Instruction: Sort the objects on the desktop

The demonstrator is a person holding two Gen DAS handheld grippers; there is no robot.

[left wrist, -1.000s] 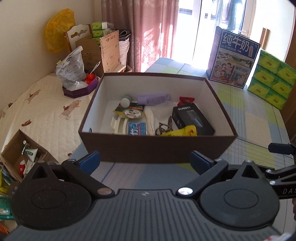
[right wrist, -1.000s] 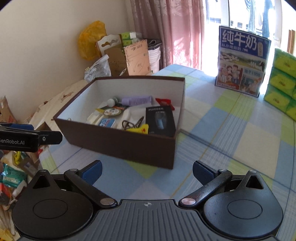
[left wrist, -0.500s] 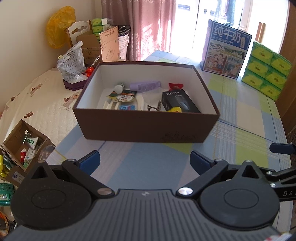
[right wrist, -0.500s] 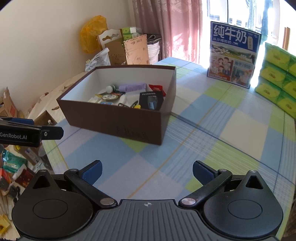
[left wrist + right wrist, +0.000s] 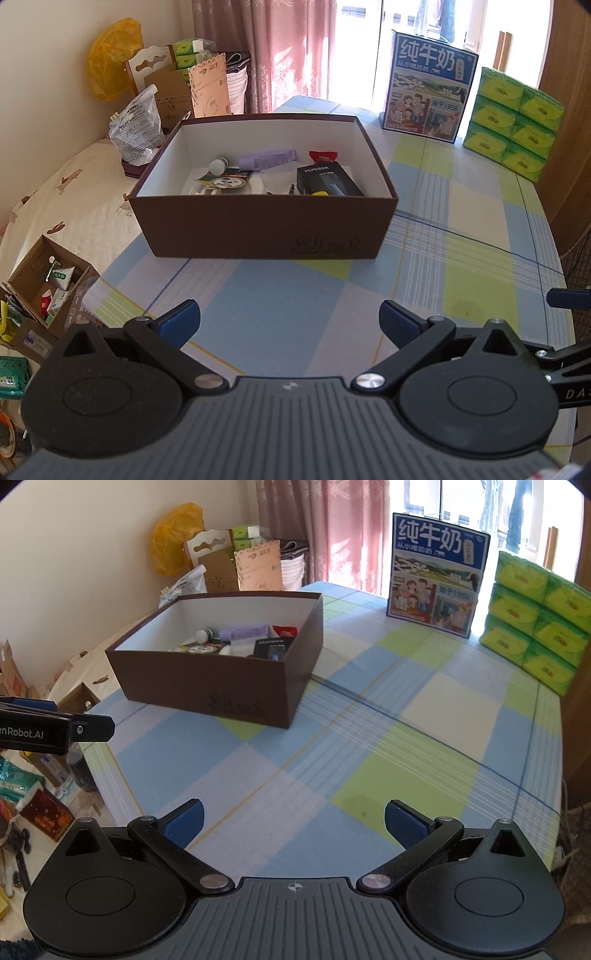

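Note:
A brown box (image 5: 264, 225) (image 5: 207, 686) with a white inside stands on the checked tablecloth (image 5: 461, 221) (image 5: 406, 716). Inside it lie a black carton (image 5: 328, 181) (image 5: 271, 648), a purple tube (image 5: 267, 159) (image 5: 242, 632), a red wrapper (image 5: 323, 156), a small white bottle (image 5: 219, 165) and other small items. My left gripper (image 5: 290, 317) hangs open over the cloth, well short of the box's front wall. Over the table's near part my right gripper (image 5: 293, 819) is open too, holding nothing. The left gripper's side shows at the left edge of the right wrist view.
A blue milk carton (image 5: 428, 85) (image 5: 437, 574) and stacked green tissue packs (image 5: 513, 122) (image 5: 539, 616) stand at the table's far right. Left of the table is a bed with a plastic bag (image 5: 136, 125), cardboard pieces, and open boxes on the floor (image 5: 44, 280).
Both grippers have pulled back from the box, which now looks smaller and farther away. More tablecloth lies between fingers and box. Both stayed open and empty.

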